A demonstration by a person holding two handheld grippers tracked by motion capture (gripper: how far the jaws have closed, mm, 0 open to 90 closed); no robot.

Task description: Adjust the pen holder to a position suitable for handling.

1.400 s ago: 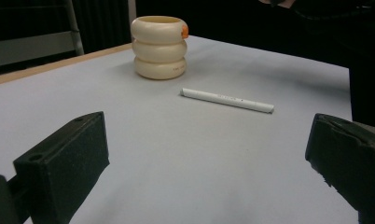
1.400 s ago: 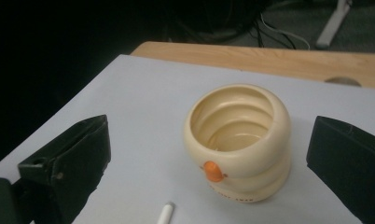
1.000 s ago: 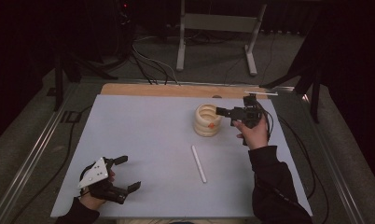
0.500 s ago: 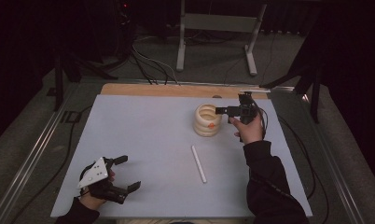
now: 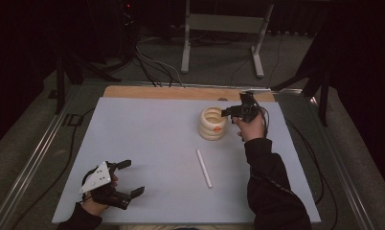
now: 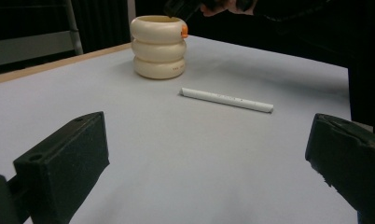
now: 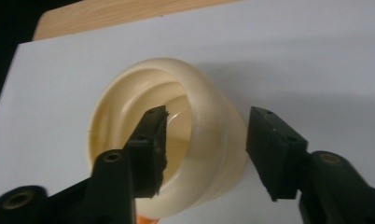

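A: Right gripper [image 5: 227, 111]?

B: Held at the far right of the pale grey-blue table sheet [image 5: 147, 139], just at the rim of the cream-coloured, ribbed plastic ring stack [image 5: 213, 123]. Jaws spread apart, straddling the stack's near wall in the right gripper view: one black jaw inside the hollow, the other outside. Not pressed on the wall; a gap visible on the outer side.

A: And the stack itself [image 7: 176, 140]?

B: Upright on the sheet, three rounded tiers, open at the top. Small orange spot [image 6: 184, 31] on its upper tier, toward the right hand [image 5: 250, 127].

A: Left gripper [image 5: 126, 178]?

B: Low at the near left corner of the sheet, well apart from the stack, gripped in the left hand [image 5: 102, 191], grey three-cornered plate [image 5: 96, 176] on top. Jaws wide open, nothing between them but bare sheet in the left gripper view.

A: Anything else on the sheet?

B: Thin white cylindrical stick [image 5: 204, 167], lying flat between the two grippers, near the stack but not touching it. Strip of bare wood [image 5: 171, 92] along the far edge.
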